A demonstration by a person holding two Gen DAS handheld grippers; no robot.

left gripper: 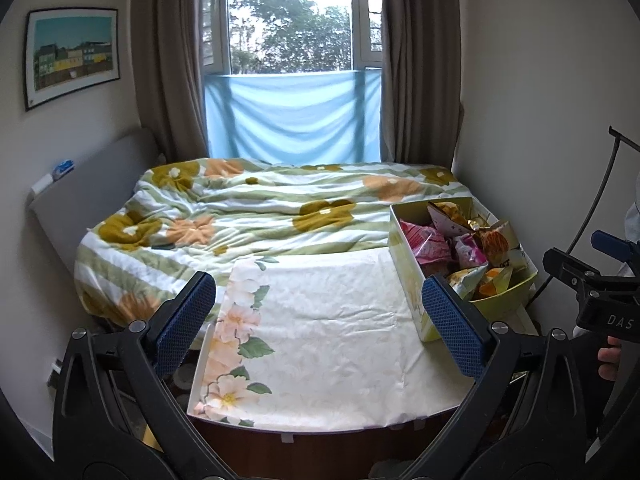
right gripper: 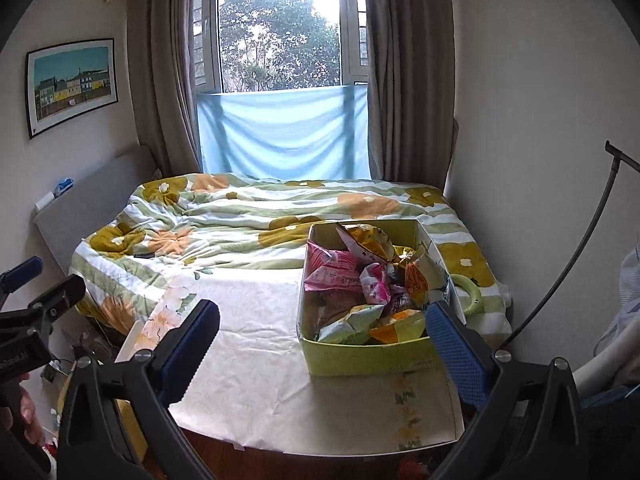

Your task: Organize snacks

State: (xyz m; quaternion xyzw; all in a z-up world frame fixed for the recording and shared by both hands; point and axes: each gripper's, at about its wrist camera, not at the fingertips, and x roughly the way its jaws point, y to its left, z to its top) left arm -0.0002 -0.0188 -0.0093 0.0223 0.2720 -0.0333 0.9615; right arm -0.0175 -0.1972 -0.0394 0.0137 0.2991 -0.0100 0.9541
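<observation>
Green ring (right gripper: pixel 471 295) behind snack box (right gripper: pixel 360 354), right wrist view only.

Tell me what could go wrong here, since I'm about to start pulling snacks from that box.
1. The snack packets are heaped above the rim of the green box; lifting one may spill others.
2. The box sits near the edge of the table beside the bed, so a nudge from the right gripper could shift it.

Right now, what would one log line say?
left gripper: open, empty | right gripper: open, empty | snacks: in box | box: on table
</observation>
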